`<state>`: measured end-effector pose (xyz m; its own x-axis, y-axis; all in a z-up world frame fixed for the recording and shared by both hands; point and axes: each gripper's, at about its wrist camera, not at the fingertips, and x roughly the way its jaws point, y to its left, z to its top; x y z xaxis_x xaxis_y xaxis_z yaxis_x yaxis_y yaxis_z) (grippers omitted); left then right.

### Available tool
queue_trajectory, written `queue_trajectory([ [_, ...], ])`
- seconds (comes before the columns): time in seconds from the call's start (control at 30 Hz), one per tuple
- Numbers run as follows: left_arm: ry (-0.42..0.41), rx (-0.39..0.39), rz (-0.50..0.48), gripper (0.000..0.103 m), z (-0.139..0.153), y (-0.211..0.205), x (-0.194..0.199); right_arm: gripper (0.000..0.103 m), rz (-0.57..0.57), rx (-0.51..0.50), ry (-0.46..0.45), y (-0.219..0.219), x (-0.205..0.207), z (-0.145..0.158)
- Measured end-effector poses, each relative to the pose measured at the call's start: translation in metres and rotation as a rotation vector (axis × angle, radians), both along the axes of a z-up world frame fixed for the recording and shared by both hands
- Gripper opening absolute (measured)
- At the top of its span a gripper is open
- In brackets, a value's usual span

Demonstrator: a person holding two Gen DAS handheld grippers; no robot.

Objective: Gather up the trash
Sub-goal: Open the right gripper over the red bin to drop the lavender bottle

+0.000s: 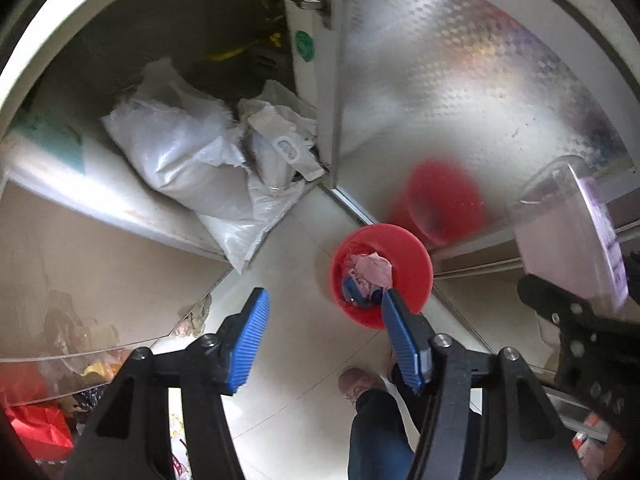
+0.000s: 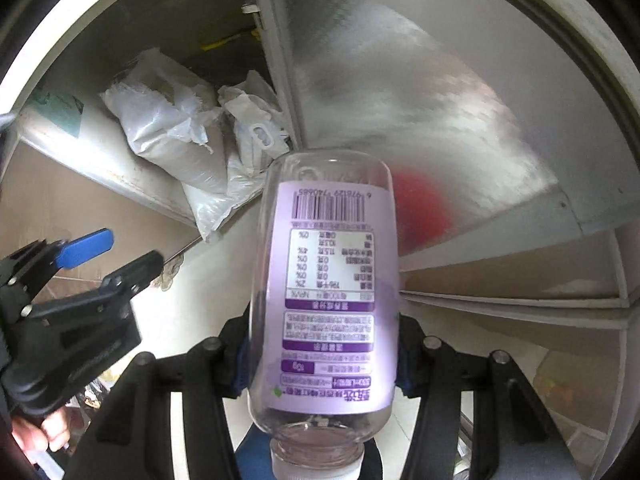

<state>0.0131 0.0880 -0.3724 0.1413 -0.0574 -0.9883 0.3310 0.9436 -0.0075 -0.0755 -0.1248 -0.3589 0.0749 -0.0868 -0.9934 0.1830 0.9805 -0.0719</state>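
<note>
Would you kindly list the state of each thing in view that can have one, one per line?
left gripper: open, nothing between its blue pads.
right gripper: shut on the bottle.
bottle: clear, purple label, held with its neck toward the camera.
red bin: upright on the floor, holding crumpled trash.
cabinet door: open.
white sacks: slumped, spilling over the cabinet's edge.

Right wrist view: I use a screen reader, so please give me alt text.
The right claw grips a clear bottle with a purple label. The left claw hangs at the left; white bags sit in an open cabinet behind.
</note>
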Motion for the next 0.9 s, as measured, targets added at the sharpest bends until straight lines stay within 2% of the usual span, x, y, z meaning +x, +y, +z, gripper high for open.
queue_trajectory([
  [0.17,-0.011,0.025,0.059,0.081,0.002,0.026,-0.005,0.051,0.036,0.01,0.005,0.011,0.003,-0.004],
  [0.27,-0.031,0.034,0.07,0.085,0.002,0.035,-0.008,0.051,0.062,0.015,0.011,0.017,0.006,-0.009],
  [0.37,-0.049,0.052,0.084,0.102,0.001,0.04,-0.008,0.051,0.083,0.009,0.017,0.022,0.008,-0.016],
  [0.83,-0.029,0.076,0.103,0.103,-0.009,0.055,-0.009,0.051,0.101,-0.005,0.055,0.031,0.009,-0.042],
  [0.87,-0.028,0.075,0.107,0.103,-0.01,0.056,-0.009,0.054,0.099,-0.006,0.055,0.032,0.008,-0.039],
  [0.9,-0.027,0.077,0.112,0.103,-0.01,0.057,-0.009,0.062,0.097,-0.011,0.049,0.031,0.008,-0.039],
])
